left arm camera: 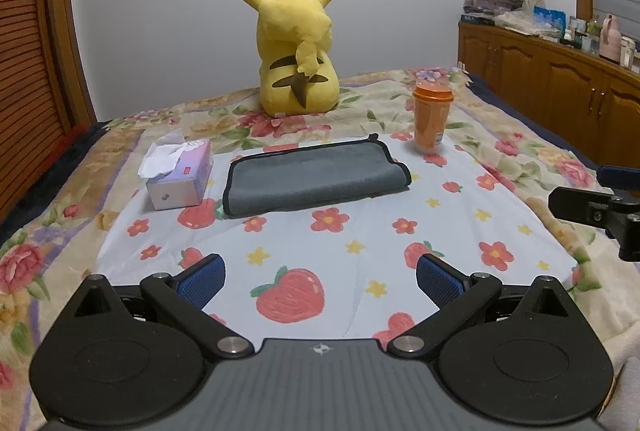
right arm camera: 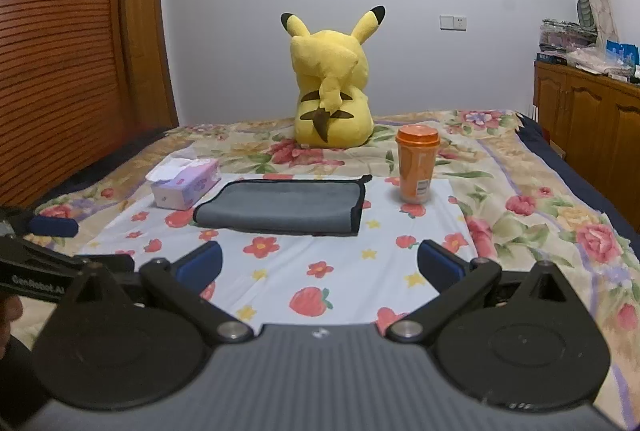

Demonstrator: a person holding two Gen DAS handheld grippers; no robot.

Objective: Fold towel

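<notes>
A grey towel [left arm camera: 316, 175] with black edging lies folded over on a pale strawberry-print cloth [left arm camera: 340, 243] on the bed. It also shows in the right wrist view [right arm camera: 280, 205]. My left gripper [left arm camera: 320, 281] is open and empty, hovering above the cloth well short of the towel. My right gripper [right arm camera: 320, 263] is open and empty, also short of the towel. Part of the right gripper shows at the right edge of the left wrist view [left arm camera: 600, 207]. Part of the left gripper shows at the left edge of the right wrist view [right arm camera: 44, 251].
A tissue box [left arm camera: 180, 173] sits left of the towel. An orange lidded cup [left arm camera: 432, 117] stands at its right. A yellow Pikachu plush [left arm camera: 298, 47] sits behind. Wooden cabinets [left arm camera: 560, 91] line the right wall, a wooden door [right arm camera: 60, 51] the left.
</notes>
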